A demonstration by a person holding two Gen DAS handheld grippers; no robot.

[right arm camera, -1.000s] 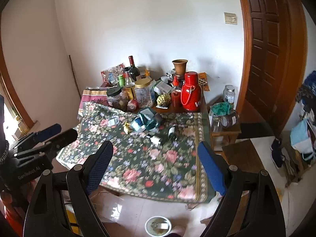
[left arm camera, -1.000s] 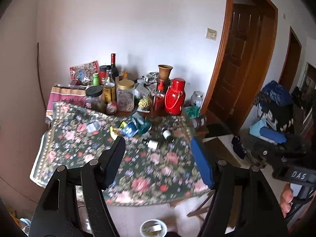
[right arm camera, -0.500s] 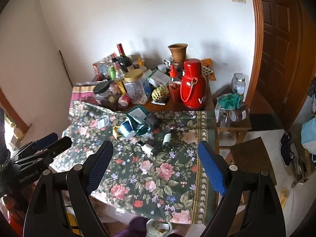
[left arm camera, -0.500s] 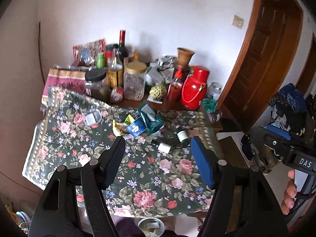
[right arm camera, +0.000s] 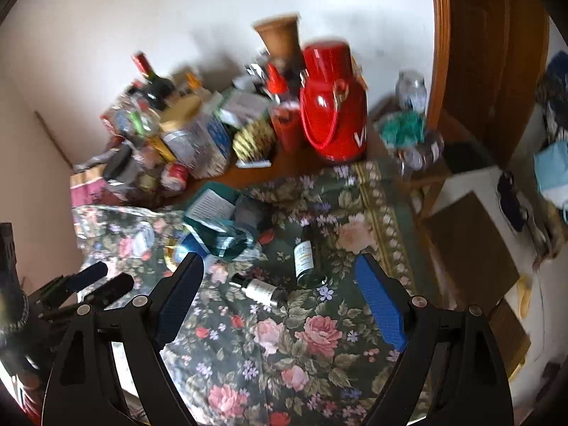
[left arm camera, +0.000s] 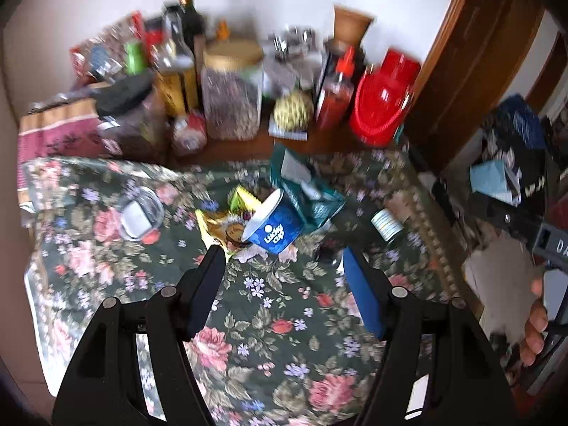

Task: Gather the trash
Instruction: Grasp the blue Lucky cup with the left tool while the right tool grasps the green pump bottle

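Left gripper (left arm camera: 280,269): my jaws stand apart with nothing between them, tilted down over the floral cloth (left arm camera: 269,337) on the worktop.
Right gripper (right arm camera: 280,280): jaws also apart and empty, aimed at the same cloth from the right side.
Nearest trash, right view: a small bottle (right arm camera: 261,289) lies on its side just ahead of my right jaws; a second bottle (right arm camera: 306,257) lies a little beyond it.
Nearest trash, left view: a blue paper cup (left arm camera: 275,223) tipped over, touching a yellow wrapper (left arm camera: 222,225) and a teal pouch (left arm camera: 305,188) behind it.
Step in hand, as I judge it: closing in on the litter; no pick yet.
How I'd do it well: straddle the cup across its body, not its rim, and close gently so it does not crush or roll.
Far end: jars, a wine bottle (left arm camera: 190,10) and a red flask (left arm camera: 385,96) stand upright; I'd treat these as keepers.
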